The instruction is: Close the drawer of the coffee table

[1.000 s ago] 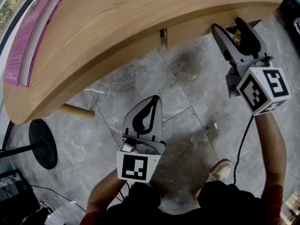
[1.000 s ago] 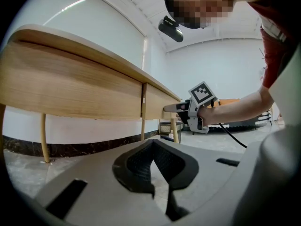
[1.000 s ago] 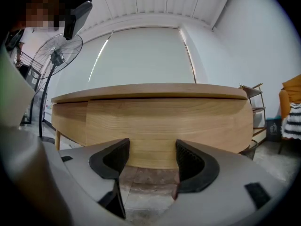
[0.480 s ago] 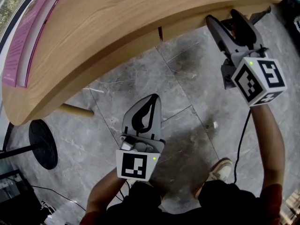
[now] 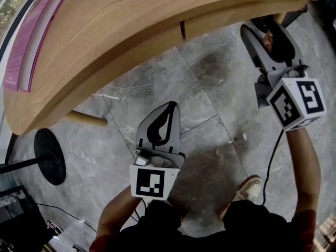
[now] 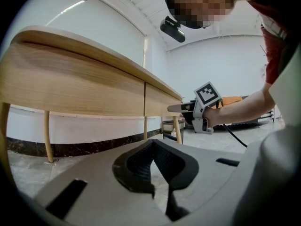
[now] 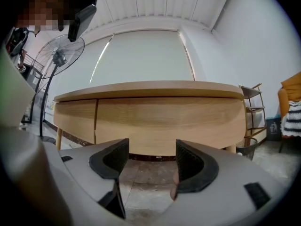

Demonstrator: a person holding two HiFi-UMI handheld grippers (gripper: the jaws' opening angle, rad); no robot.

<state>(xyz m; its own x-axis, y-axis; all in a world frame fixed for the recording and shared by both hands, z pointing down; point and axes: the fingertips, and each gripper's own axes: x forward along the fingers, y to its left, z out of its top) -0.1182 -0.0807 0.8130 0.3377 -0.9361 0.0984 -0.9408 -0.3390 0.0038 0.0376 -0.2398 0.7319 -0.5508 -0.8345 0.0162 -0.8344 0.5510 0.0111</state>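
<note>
The curved wooden coffee table (image 5: 121, 14) fills the top of the head view. Its drawer front (image 5: 231, 17) lies right of a vertical seam and looks flush with the panel beside it. My right gripper (image 5: 259, 26) is open, its tips just short of the drawer front, with nothing between the fingers. In the right gripper view the drawer front (image 7: 169, 121) stands a little beyond the right gripper (image 7: 151, 157). My left gripper (image 5: 170, 106) hangs shut and empty over the stone floor, well back from the table. The left gripper (image 6: 154, 173) looks along the table's front.
A pink book (image 5: 31, 41) lies on the table's left end. A black round stand base (image 5: 50, 156) and a table leg (image 5: 84, 118) are at the left on the floor. A cable (image 5: 270, 161) trails from the right gripper. A fan (image 7: 63, 51) stands to the left.
The right gripper pushed in toward the drawer front, then drew back slightly. The drawer front now sits flush with the neighbouring panel. The left gripper has hardly moved.
</note>
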